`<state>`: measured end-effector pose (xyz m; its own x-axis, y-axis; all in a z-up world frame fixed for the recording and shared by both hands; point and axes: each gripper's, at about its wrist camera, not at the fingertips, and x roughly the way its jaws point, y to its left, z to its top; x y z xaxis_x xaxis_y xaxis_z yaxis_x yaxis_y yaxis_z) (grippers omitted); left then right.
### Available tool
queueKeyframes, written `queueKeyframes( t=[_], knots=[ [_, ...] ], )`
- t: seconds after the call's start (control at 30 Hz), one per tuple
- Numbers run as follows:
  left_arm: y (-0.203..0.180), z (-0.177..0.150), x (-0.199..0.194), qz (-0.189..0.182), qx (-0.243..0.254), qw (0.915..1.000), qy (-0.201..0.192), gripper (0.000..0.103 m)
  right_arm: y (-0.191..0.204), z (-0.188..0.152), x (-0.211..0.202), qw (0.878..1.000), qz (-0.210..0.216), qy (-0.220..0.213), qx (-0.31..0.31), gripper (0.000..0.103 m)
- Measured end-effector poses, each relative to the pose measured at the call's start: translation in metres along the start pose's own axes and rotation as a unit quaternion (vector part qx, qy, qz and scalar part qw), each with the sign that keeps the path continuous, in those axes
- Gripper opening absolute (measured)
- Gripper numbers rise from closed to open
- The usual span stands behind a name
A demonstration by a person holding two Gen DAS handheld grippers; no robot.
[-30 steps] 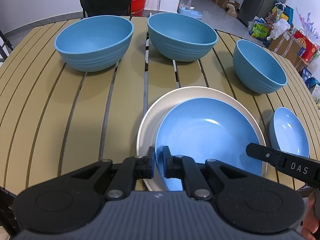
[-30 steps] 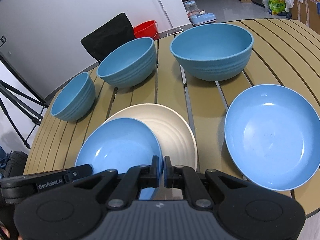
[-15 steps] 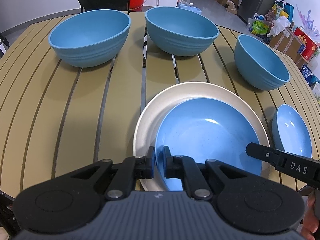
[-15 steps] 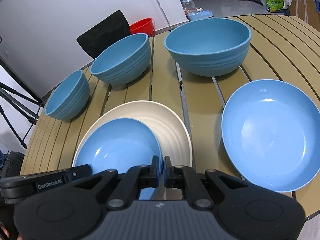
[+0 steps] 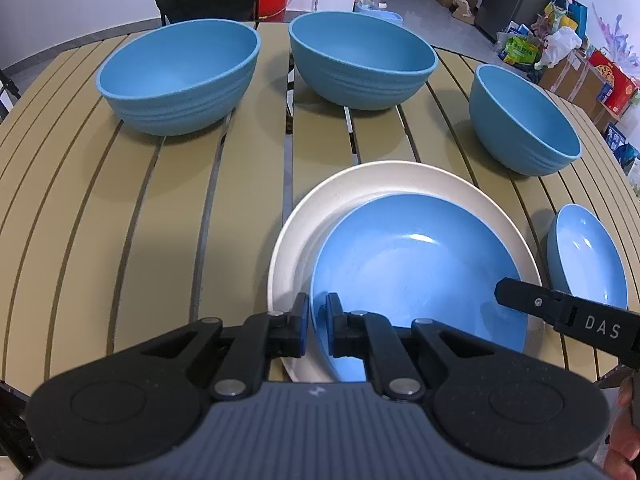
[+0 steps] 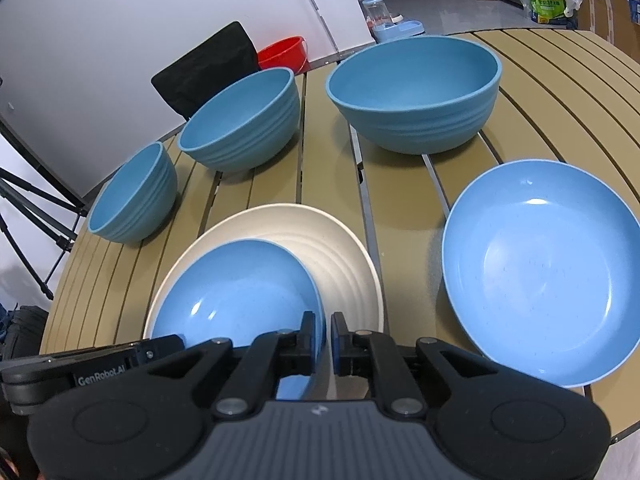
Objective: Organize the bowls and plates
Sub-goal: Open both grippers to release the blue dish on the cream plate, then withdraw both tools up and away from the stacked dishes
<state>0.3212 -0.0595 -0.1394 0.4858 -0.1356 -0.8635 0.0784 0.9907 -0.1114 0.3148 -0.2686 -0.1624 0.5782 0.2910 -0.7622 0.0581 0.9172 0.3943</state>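
My left gripper point(image 5: 316, 326) is shut on the near rim of a large blue plate point(image 5: 416, 280), held over a cream plate point(image 5: 320, 208). My right gripper point(image 6: 326, 338) is shut on the rim of a small blue plate point(image 6: 236, 292), held over a cream ribbed plate point(image 6: 344, 256). Three blue bowls stand at the back: a left one point(image 5: 176, 76), a middle one point(image 5: 360, 56) and a smaller right one point(image 5: 524, 120). Another large blue plate point(image 6: 540, 264) lies to the right in the right wrist view.
The slatted tan table point(image 5: 120, 208) has its near edge just under the grippers. A black chair point(image 6: 208, 64) and a red bucket point(image 6: 284, 52) stand behind it. A tripod point(image 6: 28, 208) stands at the left, and boxes and bags point(image 5: 568, 56) at the far right.
Both wrist views have shifted slightly, and the bowls sit lower and closer in the left wrist view. Both grippers still hold their plates over the cream plates.
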Motion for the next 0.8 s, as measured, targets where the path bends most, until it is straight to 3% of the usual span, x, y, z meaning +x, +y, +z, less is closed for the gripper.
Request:
queueKeyframes(
  t=[0.1,0.17,0.4,0.6,0.73,0.8],
  knots=[
    [0.0,0.001,-0.004,-0.001,0.001,1.0,-0.003,0.012,0.0,0.001,-0.003,1.0,0.002,-0.005,0.0,0.012],
    [-0.001,0.0,-0.006,-0.002,0.002,1.0,-0.006,0.026,0.002,0.002,-0.006,1.0,0.003,-0.008,-0.001,0.014],
    [0.0,0.0,-0.023,0.002,0.003,0.9997,-0.025,0.044,0.005,0.003,-0.019,1.0,0.0,-0.02,-0.006,0.026],
    [0.003,-0.002,-0.042,0.005,0.002,0.9991,-0.042,0.057,0.009,0.001,-0.034,0.999,-0.002,-0.034,-0.01,0.05],
    [0.005,-0.006,-0.052,0.005,-0.001,0.9987,-0.05,0.066,0.011,-0.002,-0.043,0.999,-0.005,-0.039,-0.012,0.058],
    [0.007,-0.008,-0.057,0.004,-0.003,0.9985,-0.055,0.071,0.012,-0.003,-0.048,0.999,-0.006,-0.043,-0.014,0.067]
  ],
)
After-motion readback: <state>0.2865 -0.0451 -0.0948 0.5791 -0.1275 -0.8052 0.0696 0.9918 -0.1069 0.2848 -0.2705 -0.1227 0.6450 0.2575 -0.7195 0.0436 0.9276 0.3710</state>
